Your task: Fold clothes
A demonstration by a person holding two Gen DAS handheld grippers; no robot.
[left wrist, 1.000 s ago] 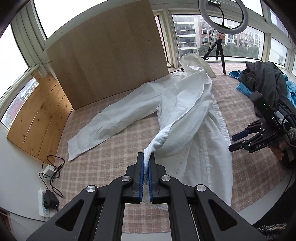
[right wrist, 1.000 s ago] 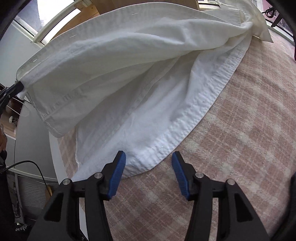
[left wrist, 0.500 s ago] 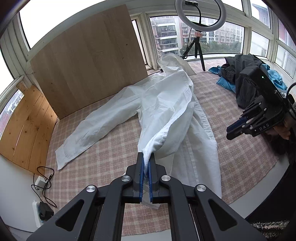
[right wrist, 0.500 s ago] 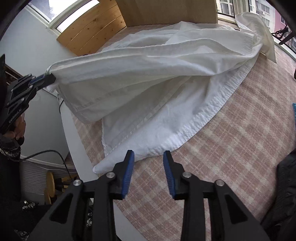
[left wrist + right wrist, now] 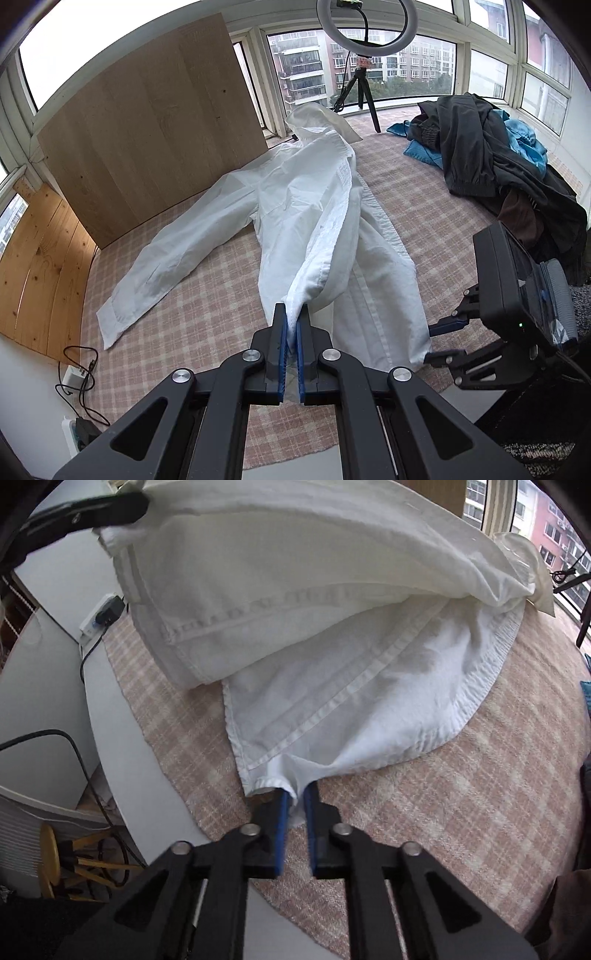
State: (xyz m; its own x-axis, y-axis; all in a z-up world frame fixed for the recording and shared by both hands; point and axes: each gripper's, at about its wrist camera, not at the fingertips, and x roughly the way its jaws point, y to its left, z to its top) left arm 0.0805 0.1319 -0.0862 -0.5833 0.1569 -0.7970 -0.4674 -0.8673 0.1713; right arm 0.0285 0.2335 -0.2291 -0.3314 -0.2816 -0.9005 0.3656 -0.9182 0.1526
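A white shirt [image 5: 295, 206] lies spread on the checked cloth [image 5: 192, 295] that covers the desk [image 5: 122, 753]. Its collar points toward the far edge by the windows, and one sleeve [image 5: 166, 254] extends flat toward the left edge, near the upright wooden board [image 5: 147, 122]. The left gripper [image 5: 290, 334] has its fingers pressed together on a cuff end of the shirt, and the fabric rises from the desk in a raised ridge that runs back toward the collar. In the right wrist view the left gripper [image 5: 110, 506] appears at the top left with the lifted fabric bunched at its tip. The right gripper [image 5: 295, 805] stands at the near edge of the desk, its blue-padded fingers [image 5: 282, 812] pinching the bottom hem corner of the shirt; a small tuft of white fabric sits between the pads. In the left wrist view the right gripper [image 5: 439, 341] meets the same hem corner at the near right of the shirt. A pile of dark and blue clothes [image 5: 491, 162] lies at the far right corner, well apart from the shirt. A ring light [image 5: 365, 22] on a tripod stands at the far edge. A power strip [image 5: 70, 376] with cables lies off the left edge.
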